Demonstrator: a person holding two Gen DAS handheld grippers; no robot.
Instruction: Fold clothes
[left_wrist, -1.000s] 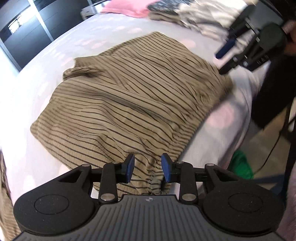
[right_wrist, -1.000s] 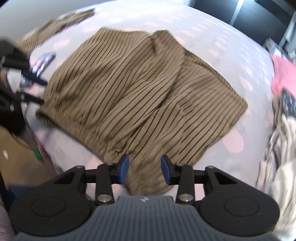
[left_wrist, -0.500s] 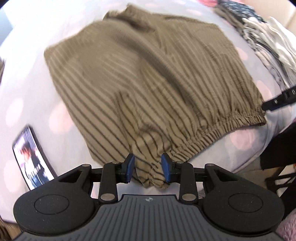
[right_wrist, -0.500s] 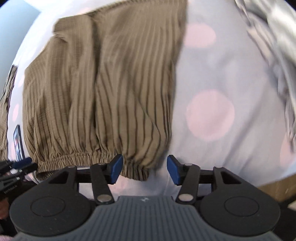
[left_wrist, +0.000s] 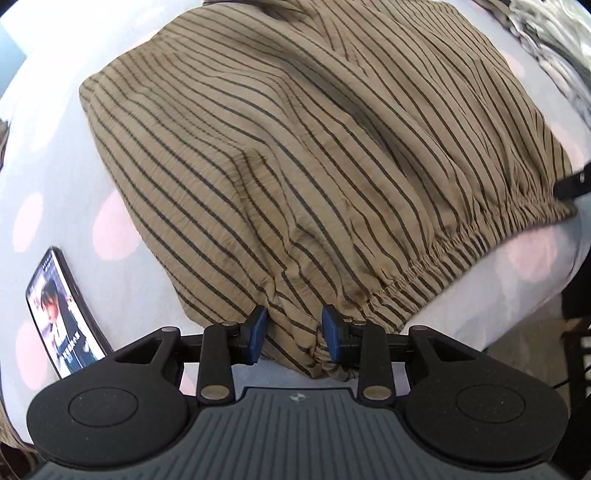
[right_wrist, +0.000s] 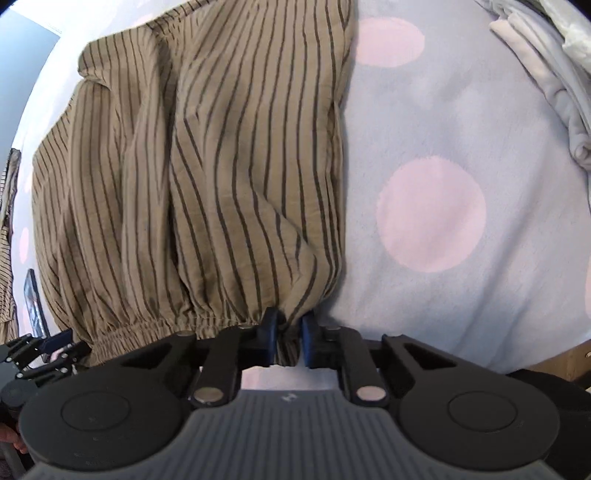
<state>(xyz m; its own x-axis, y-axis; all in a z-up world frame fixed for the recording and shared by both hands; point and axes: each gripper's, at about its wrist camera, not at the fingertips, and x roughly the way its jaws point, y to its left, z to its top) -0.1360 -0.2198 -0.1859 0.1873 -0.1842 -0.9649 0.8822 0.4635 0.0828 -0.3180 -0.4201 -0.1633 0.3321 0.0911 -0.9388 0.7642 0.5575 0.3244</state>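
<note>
A tan garment with thin dark stripes (left_wrist: 314, 155) lies on the bed, its gathered elastic hem toward me. My left gripper (left_wrist: 294, 335) is open, its blue pads on either side of the hem's left corner, which bunches between them. In the right wrist view the same garment (right_wrist: 207, 177) fills the left half. My right gripper (right_wrist: 289, 336) is shut on the hem's right corner, with cloth pinched between the pads. The left gripper (right_wrist: 40, 350) shows at the lower left of that view.
The bed cover (right_wrist: 461, 147) is pale blue with pink dots. A phone (left_wrist: 62, 314) with a lit screen lies left of the garment. Grey and white clothes (right_wrist: 546, 74) are piled at the far right. The bed edge and floor (left_wrist: 524, 332) are at lower right.
Both grippers swung round to the elastic hem. My right gripper, open half a second ago, has closed on the hem's right corner. The left gripper has stayed open over the left corner.
</note>
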